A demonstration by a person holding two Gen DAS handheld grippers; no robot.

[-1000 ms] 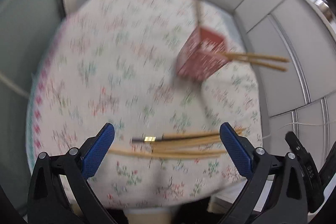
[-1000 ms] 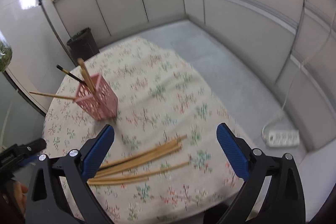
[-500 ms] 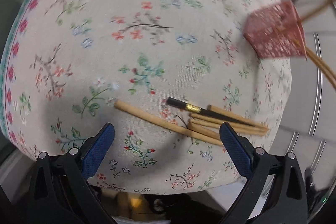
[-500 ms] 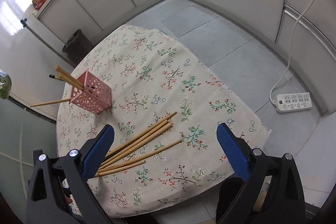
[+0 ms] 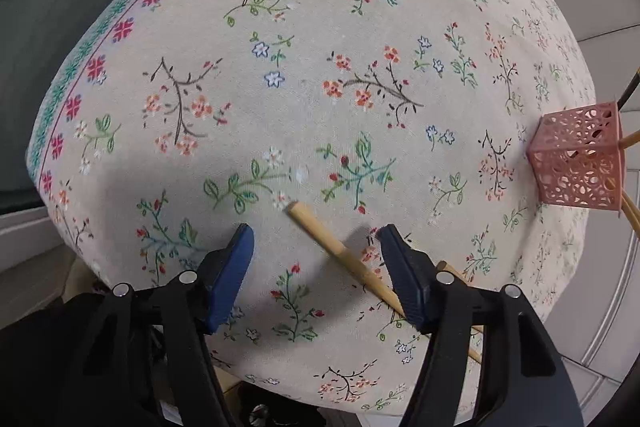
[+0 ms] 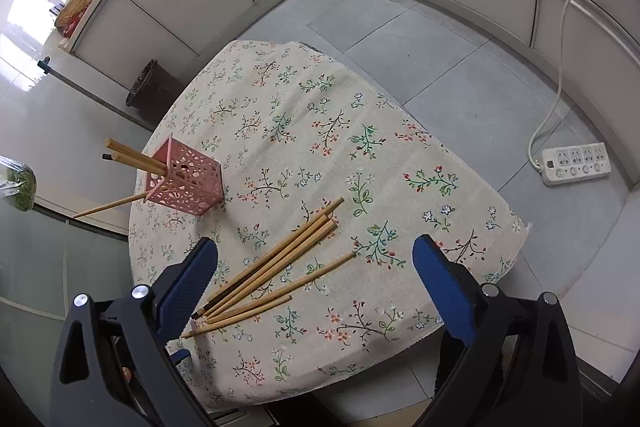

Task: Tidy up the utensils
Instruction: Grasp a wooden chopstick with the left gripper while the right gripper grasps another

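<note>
Several wooden chopsticks (image 6: 276, 263) lie loose on the floral tablecloth (image 6: 320, 131), one of them dark. A pink perforated holder (image 6: 188, 181) stands at the table's left with three chopsticks leaning out of it. My right gripper (image 6: 314, 281) is open, high above the loose pile. My left gripper (image 5: 316, 251) is open and low over the cloth, its jaws on either side of one wooden chopstick (image 5: 332, 247). The holder also shows at the right edge of the left wrist view (image 5: 580, 167).
A dark waste bin (image 6: 150, 87) stands on the floor beyond the table. A white power strip (image 6: 576, 163) with its cable lies on the grey tiles at the right. Cabinets line the walls. The table edge (image 5: 64, 99) runs along the left.
My left gripper has come down close to the cloth and narrowed, now straddling the end of one chopstick. My right gripper has risen and looks down more steeply on the table.
</note>
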